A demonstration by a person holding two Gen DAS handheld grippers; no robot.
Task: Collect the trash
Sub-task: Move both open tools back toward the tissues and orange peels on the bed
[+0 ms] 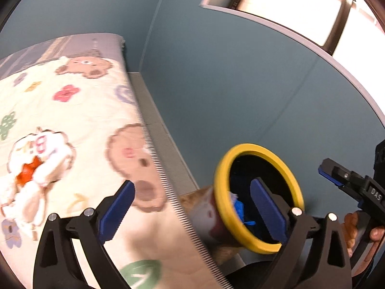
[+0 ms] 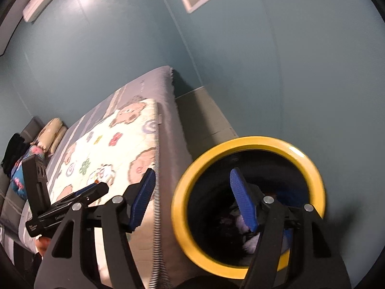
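A round bin with a yellow rim (image 1: 258, 197) stands on the floor beside the bed; it also shows in the right wrist view (image 2: 247, 207). Blue and pale crumpled trash (image 1: 239, 208) lies inside it. My left gripper (image 1: 190, 213) is open and empty, its right finger in front of the bin's mouth. My right gripper (image 2: 192, 202) is open and empty, its right finger over the bin's opening. On the bed lies a white and orange soft toy (image 1: 36, 168). The right gripper shows at the right edge of the left wrist view (image 1: 346, 180).
A bed with a cream cartoon blanket (image 1: 72, 130) fills the left; its edge runs next to the bin. Teal walls (image 1: 216, 72) and a window (image 1: 300, 7) stand behind. Pillows (image 2: 51, 132) and dark clothes (image 2: 13, 154) lie at the bed's far end.
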